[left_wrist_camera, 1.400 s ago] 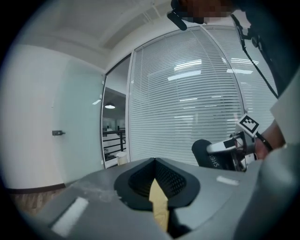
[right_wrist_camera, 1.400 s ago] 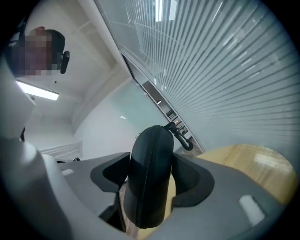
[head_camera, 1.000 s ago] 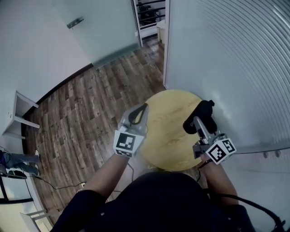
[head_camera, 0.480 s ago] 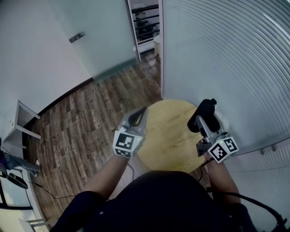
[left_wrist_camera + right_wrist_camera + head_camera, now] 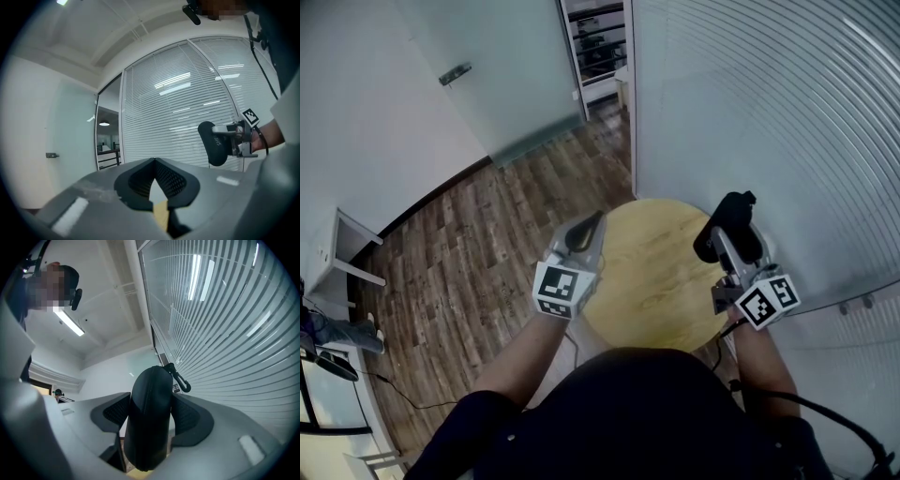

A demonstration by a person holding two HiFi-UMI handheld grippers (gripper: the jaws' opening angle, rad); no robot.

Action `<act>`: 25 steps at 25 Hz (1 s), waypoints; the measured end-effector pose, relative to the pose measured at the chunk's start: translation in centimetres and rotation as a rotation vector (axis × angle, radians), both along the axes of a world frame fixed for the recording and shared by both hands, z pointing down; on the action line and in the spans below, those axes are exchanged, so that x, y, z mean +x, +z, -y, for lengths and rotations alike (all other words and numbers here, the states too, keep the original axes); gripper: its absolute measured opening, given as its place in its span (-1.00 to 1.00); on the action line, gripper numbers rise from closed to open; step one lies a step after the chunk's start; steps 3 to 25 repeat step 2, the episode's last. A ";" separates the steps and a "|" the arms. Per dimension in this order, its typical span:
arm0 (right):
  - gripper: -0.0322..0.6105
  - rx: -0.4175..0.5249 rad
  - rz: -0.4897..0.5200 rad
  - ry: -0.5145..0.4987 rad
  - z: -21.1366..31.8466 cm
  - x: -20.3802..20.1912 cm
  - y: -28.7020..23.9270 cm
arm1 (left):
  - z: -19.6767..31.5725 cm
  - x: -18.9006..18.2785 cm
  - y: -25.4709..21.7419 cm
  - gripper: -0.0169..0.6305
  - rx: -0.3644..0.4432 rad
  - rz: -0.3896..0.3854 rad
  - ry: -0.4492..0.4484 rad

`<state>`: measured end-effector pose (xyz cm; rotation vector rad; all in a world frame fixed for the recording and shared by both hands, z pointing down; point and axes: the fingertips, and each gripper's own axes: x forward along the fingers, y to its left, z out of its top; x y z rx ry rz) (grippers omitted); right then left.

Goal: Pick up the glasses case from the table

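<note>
Since a second ago the glasses case point(image 5: 727, 225) has risen with my right fingers point(image 5: 186, 416), away from the round worktop point(image 5: 652, 281). It sits clamped between both pads, its long axis running out along the fingers with the clip end past the tips, above the worktop's right edge. My left fingers point(image 5: 136, 180) are closed on nothing over the worktop's left edge, well apart from the case. I judge the lift is the right hand's alone.

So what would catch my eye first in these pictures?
A black glasses case stands clamped between the fingers of the right gripper, held above a round wooden table. The left gripper hangs shut and empty over the table's left edge. White blinds fill the wall behind.
</note>
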<state>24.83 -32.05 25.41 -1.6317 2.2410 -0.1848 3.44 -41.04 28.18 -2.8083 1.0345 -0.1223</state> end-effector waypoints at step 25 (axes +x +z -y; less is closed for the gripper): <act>-0.03 0.001 -0.005 0.006 0.1 0.2 -0.6 | 0.2 0.4 -0.7 -0.93 0.005 -0.006 0.001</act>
